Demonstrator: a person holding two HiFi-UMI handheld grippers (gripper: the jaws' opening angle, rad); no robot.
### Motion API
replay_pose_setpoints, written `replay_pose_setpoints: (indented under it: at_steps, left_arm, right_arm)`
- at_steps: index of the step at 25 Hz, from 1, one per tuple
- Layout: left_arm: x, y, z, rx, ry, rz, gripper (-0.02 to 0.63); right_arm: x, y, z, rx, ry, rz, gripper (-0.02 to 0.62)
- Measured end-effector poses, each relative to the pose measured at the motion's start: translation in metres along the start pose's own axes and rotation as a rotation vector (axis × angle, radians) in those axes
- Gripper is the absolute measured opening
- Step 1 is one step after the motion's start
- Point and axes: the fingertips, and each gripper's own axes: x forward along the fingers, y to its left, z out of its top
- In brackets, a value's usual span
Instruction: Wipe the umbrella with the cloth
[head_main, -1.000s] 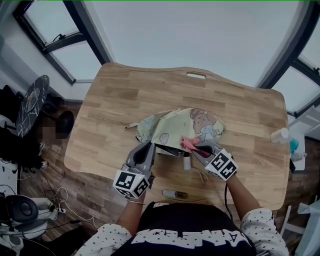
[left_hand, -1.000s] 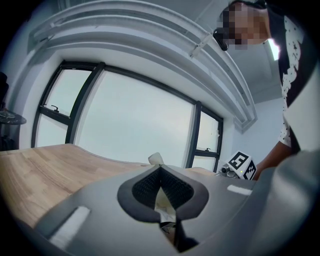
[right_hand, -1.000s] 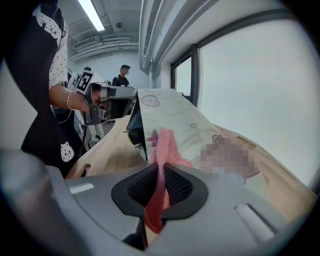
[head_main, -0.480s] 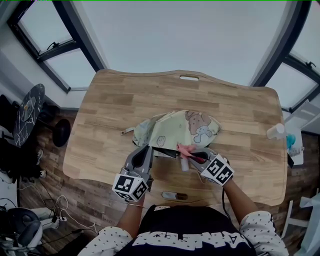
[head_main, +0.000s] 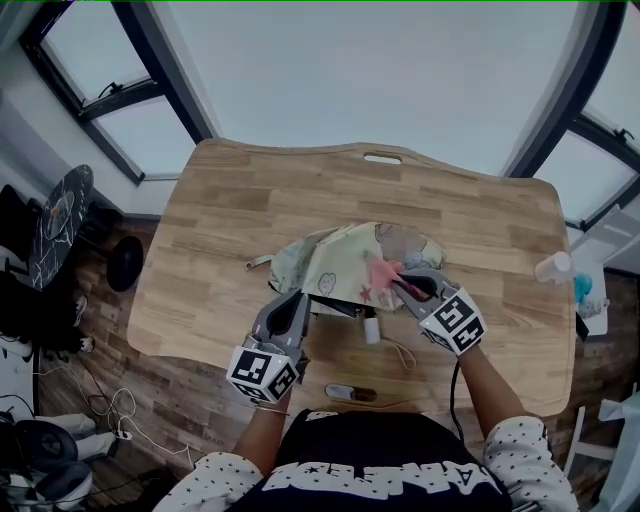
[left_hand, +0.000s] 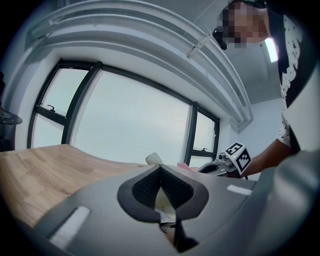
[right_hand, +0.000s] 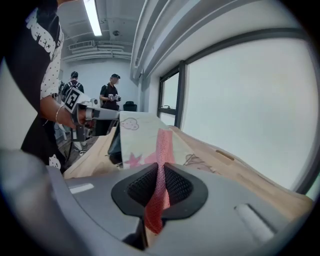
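Observation:
A pale green umbrella (head_main: 350, 262) with cartoon prints lies collapsed in the middle of the wooden table (head_main: 230, 210). My left gripper (head_main: 301, 297) sits at its near left edge, shut on a fold of the umbrella fabric (left_hand: 163, 201). My right gripper (head_main: 398, 284) is over the near right part of the canopy, shut on a pink mesh cloth (head_main: 381, 271). In the right gripper view the cloth (right_hand: 160, 150) runs up between the pads and lies against the printed umbrella (right_hand: 134, 134).
The umbrella's white handle (head_main: 371, 328) and a cord lie between the grippers. A small dark object (head_main: 350, 392) lies near the table's front edge, and a white cup (head_main: 556, 266) at the right edge. Two people (right_hand: 111, 96) stand far off in the room.
My right gripper has lifted and moved farther onto the canopy, carrying the pink cloth with it. The left gripper has stayed where it was, still gripping the fabric.

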Motion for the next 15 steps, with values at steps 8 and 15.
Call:
replay_pose_setpoints:
  at_steps: [8,15]
  left_arm:
    - [0.0,0.003,-0.002,0.014,0.018,-0.01,0.0]
    - [0.0,0.002,-0.003,0.013,0.025,-0.023,0.0]
  right_arm:
    - [0.0,-0.08,0.009,-0.012,0.016,-0.183,0.044]
    - [0.009,-0.097,-0.015,-0.006,0.091,-0.202,0.044]
